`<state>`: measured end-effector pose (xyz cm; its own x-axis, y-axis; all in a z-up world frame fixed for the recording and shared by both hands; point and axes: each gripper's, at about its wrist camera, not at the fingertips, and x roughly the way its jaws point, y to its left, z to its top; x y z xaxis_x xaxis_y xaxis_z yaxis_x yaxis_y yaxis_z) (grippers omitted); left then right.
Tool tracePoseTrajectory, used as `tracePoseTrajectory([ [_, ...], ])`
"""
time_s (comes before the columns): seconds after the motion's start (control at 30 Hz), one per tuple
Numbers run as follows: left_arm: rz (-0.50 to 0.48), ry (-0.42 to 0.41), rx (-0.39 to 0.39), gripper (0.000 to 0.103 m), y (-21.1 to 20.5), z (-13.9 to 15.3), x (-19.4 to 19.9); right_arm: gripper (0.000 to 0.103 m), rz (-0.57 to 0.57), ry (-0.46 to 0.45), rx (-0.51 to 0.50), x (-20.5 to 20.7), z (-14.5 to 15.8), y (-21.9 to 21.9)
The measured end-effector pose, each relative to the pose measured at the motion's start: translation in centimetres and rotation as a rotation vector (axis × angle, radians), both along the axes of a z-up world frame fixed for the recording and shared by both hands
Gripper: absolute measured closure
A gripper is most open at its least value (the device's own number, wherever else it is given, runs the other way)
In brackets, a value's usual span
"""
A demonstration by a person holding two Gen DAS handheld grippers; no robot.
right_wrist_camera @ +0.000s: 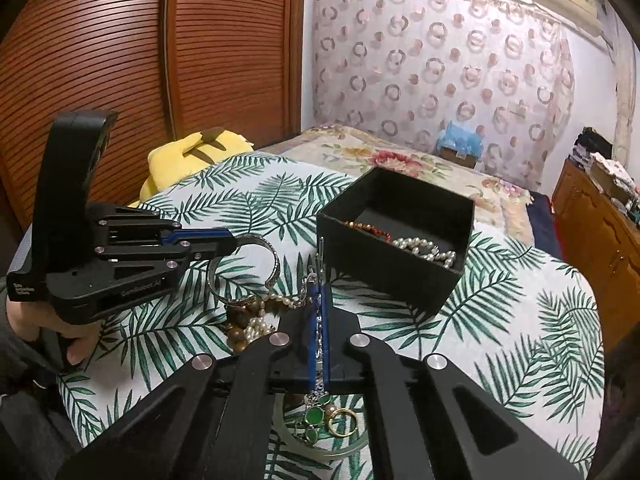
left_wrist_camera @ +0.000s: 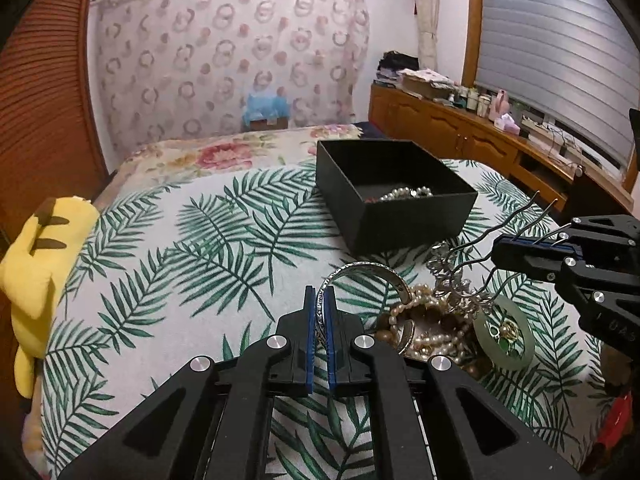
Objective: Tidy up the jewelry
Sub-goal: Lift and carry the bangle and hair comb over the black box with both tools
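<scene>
1. Now my left gripper is clamped on the silver bangle, lifted just above the jewelry pile.
2. My right gripper is pinched tight on a wavy-pronged silver hairpin.
3. Bangle seems stiff, smooth, likely slippery; the flat band is the best hold.
4. Hairpin looks light, springy; gripping the ornament end seems safer.
5. Black box sits just beyond, pearls inside.

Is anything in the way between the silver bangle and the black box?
Nothing visible. The left gripper holds the silver bangle; only bare leaf-print bedspread lies before the open black box.
</scene>
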<state>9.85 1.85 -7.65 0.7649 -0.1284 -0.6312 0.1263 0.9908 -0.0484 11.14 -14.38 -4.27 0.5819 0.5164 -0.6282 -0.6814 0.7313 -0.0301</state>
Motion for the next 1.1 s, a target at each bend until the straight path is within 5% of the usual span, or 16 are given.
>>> tracePoseTrajectory([
  [0.57,-0.040,-0.064,-0.010,0.100,-1.3,3.8,3.5,0.101,-0.061,-0.067,0.050,6.3,4.7,-3.0],
  [0.87,-0.043,-0.061,0.003,0.100,-1.5,4.6,6.2,0.101,-0.051,0.048,0.071,12.5,2.2,-1.8],
  [1.1,-0.040,-0.048,0.009,0.100,-1.5,4.7,8.3,0.100,0.042,0.225,0.123,13.9,-0.2,-0.7],
])
